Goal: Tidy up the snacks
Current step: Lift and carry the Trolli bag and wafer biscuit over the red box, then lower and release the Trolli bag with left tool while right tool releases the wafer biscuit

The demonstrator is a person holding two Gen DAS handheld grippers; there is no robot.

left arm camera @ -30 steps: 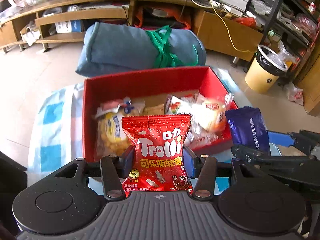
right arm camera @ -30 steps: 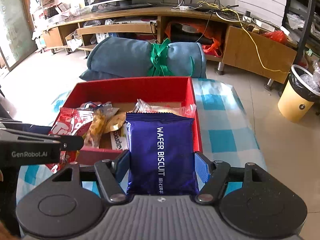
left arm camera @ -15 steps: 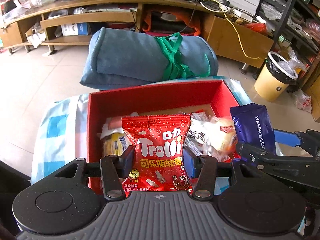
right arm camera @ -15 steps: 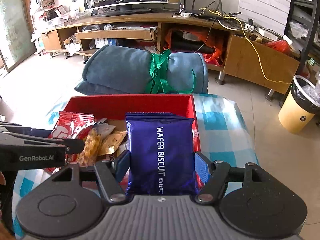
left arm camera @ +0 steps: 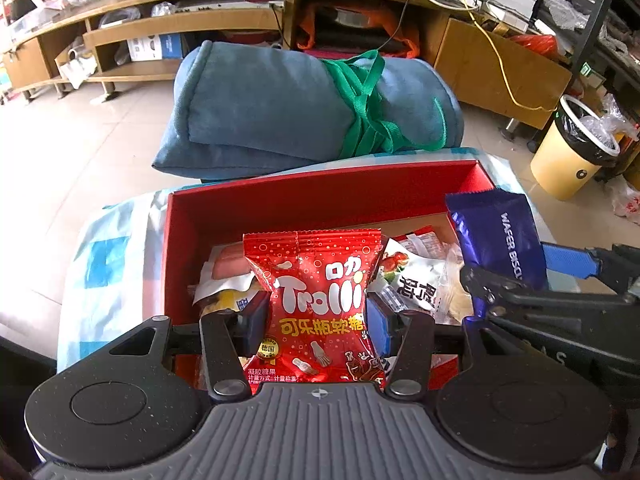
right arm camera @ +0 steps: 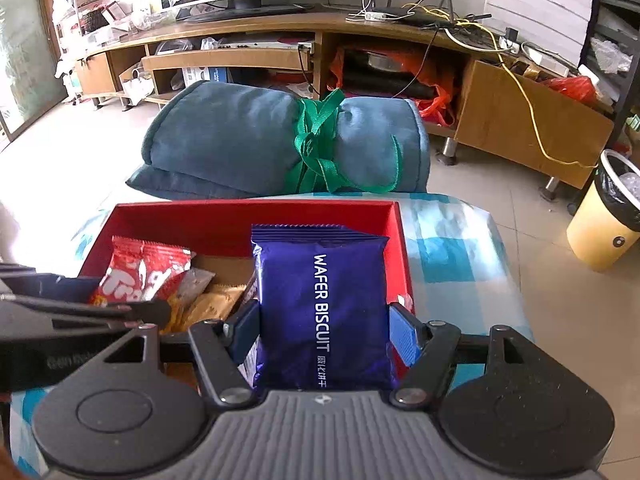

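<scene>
My left gripper [left arm camera: 316,316] is shut on a red Trolli candy bag [left arm camera: 316,280] and holds it upright over the near part of the red box [left arm camera: 320,196]. My right gripper [right arm camera: 324,328] is shut on a blue wafer biscuit pack [right arm camera: 324,300], held upright over the box's right side [right arm camera: 256,216]. The biscuit pack also shows in the left wrist view [left arm camera: 500,240], and the Trolli bag in the right wrist view [right arm camera: 144,270]. Several snack packets [left arm camera: 416,280] lie inside the box.
The box sits on a blue-and-white checked cloth [right arm camera: 452,256]. A rolled blue blanket tied with green strap [left arm camera: 312,108] lies beyond the box. A yellow bin [left arm camera: 576,156] stands on the floor at right, a wooden TV stand [right arm camera: 280,40] behind.
Both grippers have moved forward over the box with their packs still held; the box's far wall and the blanket appear nearer and lower in view.
</scene>
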